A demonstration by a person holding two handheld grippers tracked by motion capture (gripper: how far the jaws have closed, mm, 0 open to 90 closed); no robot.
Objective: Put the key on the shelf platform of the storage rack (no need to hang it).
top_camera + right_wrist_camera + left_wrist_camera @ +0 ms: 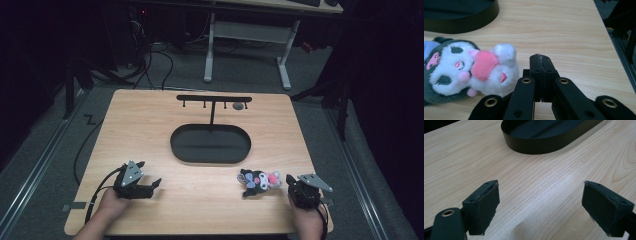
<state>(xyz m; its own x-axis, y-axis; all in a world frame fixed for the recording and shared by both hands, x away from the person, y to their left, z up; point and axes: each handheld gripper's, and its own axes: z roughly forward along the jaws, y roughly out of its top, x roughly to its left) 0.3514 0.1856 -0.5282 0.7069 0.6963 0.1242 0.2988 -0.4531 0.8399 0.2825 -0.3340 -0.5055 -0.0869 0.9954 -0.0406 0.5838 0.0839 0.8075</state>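
At lower right of the high view, beside the small black-and-white plush toy [259,182] lying on the wooden tabletop [200,200]: reopen the right gripper [291,181], fingers pressed together empty, straddle the plush, then squeeze; left gripper [152,186] fingers wide, idle.

Dim room, dark all round, light falling mostly on the tabletop [150,120], pale wood grain with rounded corners. Grey carpeted floor [240,75] around it. Behind stands a desk with a white metal frame [247,37] on two white feet. Black cables [150,65] trail on the floor at back left. Metal rails [35,170] run along the floor left and right. Dark stand legs [70,95] at both sides.
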